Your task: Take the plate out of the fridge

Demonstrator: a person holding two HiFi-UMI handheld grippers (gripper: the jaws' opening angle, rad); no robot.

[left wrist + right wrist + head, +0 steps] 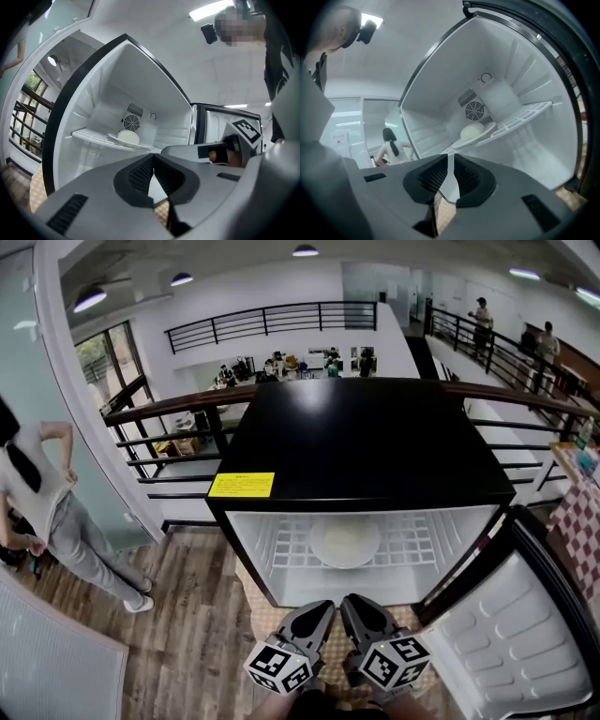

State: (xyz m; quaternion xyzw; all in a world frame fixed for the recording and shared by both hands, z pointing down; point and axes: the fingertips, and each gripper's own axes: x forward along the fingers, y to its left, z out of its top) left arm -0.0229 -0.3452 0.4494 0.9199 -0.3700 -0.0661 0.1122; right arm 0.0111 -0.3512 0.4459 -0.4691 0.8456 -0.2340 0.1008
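Note:
A small black fridge (361, 442) stands open in front of me, its white inside showing. On its wire shelf (412, 545) lies a white plate (345, 542) with a pale round lump on it. The plate (123, 141) also shows in the left gripper view, and as the plate (483, 133) in the right gripper view, below the rear fan. My left gripper (320, 610) and right gripper (353, 606) hang side by side just outside the opening, short of the plate. Both are shut with nothing between the jaws; the left gripper (153, 158) and right gripper (450, 158) point into the fridge.
The fridge door (511, 634) is swung open at the right, close to my right gripper. A person (56, 512) stands on the wood floor at the left. A dark railing (178, 442) runs behind the fridge. A checkered mat (272, 615) lies under the fridge front.

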